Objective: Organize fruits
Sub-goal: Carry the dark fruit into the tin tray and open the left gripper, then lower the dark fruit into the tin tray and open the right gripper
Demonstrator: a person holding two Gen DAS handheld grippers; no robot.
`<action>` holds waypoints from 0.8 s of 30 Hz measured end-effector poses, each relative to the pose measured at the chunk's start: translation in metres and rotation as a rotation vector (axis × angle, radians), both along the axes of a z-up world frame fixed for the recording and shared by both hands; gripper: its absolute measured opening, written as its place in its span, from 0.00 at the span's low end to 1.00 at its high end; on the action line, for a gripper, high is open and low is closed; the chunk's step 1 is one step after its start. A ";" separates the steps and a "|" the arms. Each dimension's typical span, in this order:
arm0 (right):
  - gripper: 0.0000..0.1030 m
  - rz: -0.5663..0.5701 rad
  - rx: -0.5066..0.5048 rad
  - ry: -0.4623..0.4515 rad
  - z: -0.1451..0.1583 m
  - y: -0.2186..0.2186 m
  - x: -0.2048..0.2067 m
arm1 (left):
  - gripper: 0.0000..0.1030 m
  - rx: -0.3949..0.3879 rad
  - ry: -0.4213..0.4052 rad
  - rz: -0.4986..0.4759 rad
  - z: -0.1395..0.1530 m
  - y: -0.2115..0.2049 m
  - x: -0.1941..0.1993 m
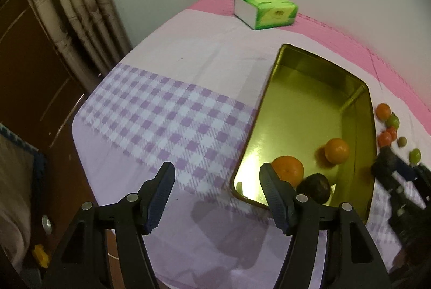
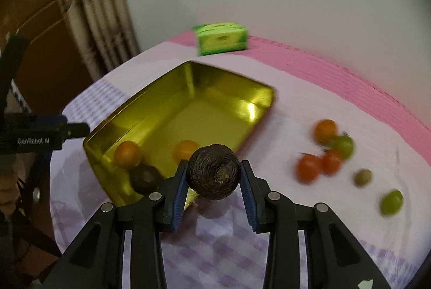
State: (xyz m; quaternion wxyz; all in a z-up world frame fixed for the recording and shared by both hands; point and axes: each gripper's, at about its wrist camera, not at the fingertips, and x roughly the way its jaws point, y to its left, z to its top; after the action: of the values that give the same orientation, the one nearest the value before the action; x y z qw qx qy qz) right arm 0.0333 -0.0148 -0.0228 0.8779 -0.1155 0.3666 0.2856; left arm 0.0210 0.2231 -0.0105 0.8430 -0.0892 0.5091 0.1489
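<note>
A green tissue box (image 1: 265, 10) sits behind the gold tin (image 2: 150, 111) (two oranges, one dark fruit (image 2: 145, 178) inside); right gripper (image 2: 214, 181) jaws clamp a wrinkled dark fruit (image 2: 214, 171), left gripper (image 1: 218, 197) jaws apart, empty.

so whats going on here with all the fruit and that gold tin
A person is sorting fruit into the gold tin with two handheld grippers. The right gripper is clamped on a dark wrinkled fruit, held near the tin. The left gripper is open and empty. Two oranges and another dark fruit already lie in the tin; small red, orange and green fruits wait on the cloth.
</note>
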 end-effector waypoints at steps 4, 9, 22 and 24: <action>0.33 0.051 -0.052 0.002 -0.007 0.027 -0.003 | 0.64 -0.011 0.016 0.001 -0.005 0.001 0.002; 0.33 0.077 -0.093 0.015 -0.018 0.042 -0.004 | 0.64 -0.018 0.022 0.004 -0.006 0.003 0.003; 0.35 0.075 -0.105 0.014 -0.023 0.045 -0.001 | 0.65 -0.023 0.028 -0.018 -0.010 0.000 0.005; 0.35 0.073 -0.107 0.009 -0.022 0.046 -0.001 | 0.65 -0.024 0.029 -0.017 -0.010 -0.001 0.005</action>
State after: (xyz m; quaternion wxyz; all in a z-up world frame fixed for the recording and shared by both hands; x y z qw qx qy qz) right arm 0.0326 0.0308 -0.0452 0.8578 -0.1740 0.3809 0.2979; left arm 0.0262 0.2226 -0.0205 0.8357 -0.0929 0.5236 0.1367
